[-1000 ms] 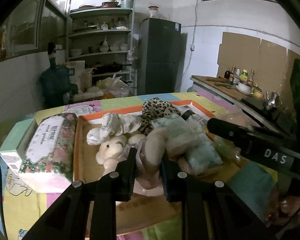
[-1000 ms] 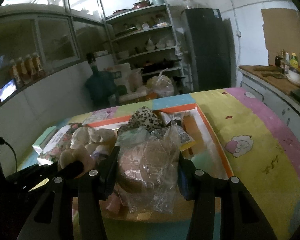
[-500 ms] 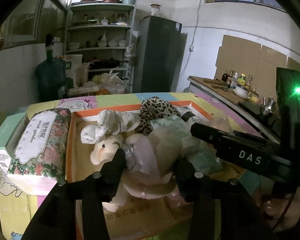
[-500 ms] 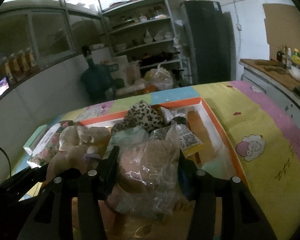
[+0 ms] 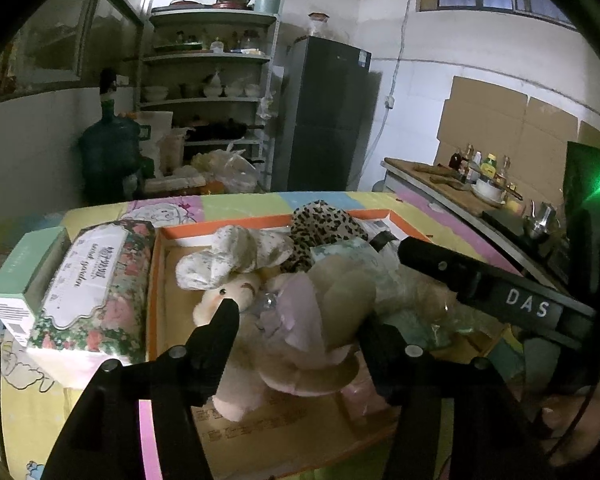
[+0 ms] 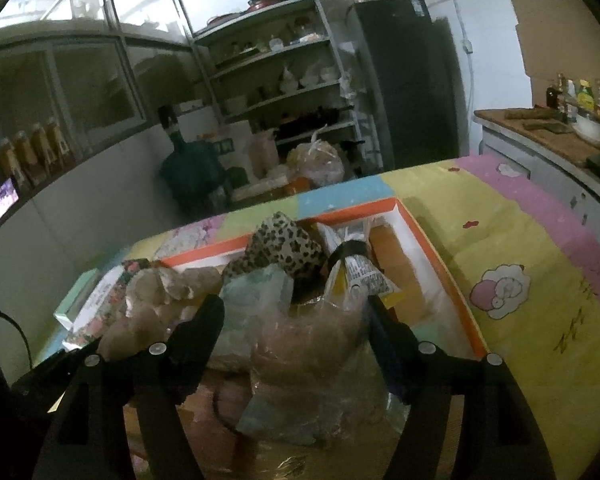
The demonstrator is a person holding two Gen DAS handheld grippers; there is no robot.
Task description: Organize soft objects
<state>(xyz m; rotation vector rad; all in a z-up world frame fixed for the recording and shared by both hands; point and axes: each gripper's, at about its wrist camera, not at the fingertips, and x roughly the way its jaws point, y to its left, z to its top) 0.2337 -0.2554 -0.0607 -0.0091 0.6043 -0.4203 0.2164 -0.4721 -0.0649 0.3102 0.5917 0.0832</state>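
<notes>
My left gripper (image 5: 300, 320) is open, its fingers standing either side of a cream plush toy in a pale purple dress (image 5: 292, 332) that lies in the orange-rimmed cardboard tray (image 5: 260, 222). My right gripper (image 6: 296, 316) is shut on a brown plush wrapped in clear plastic (image 6: 312, 344), just above the tray's near end (image 6: 472, 336). In the tray also lie a white floral cloth item (image 5: 232, 256), a leopard-print item (image 5: 324, 220) and a pale green packet (image 6: 256, 300). The right gripper's black body (image 5: 500, 300) crosses the left wrist view.
A floral tissue pack (image 5: 92, 280) and a mint-green box (image 5: 24, 264) lie left of the tray on the patchwork tablecloth (image 6: 520, 240). Behind the table stand shelves (image 5: 212, 100), a dark fridge (image 5: 328, 112) and a water jug (image 5: 108, 152). A counter with bottles (image 5: 472, 172) is at right.
My left gripper's fingers have spread from tight around the purple-dressed plush to wide apart, and the plush has settled in the tray. My right gripper keeps its bagged plush and has lifted slightly.
</notes>
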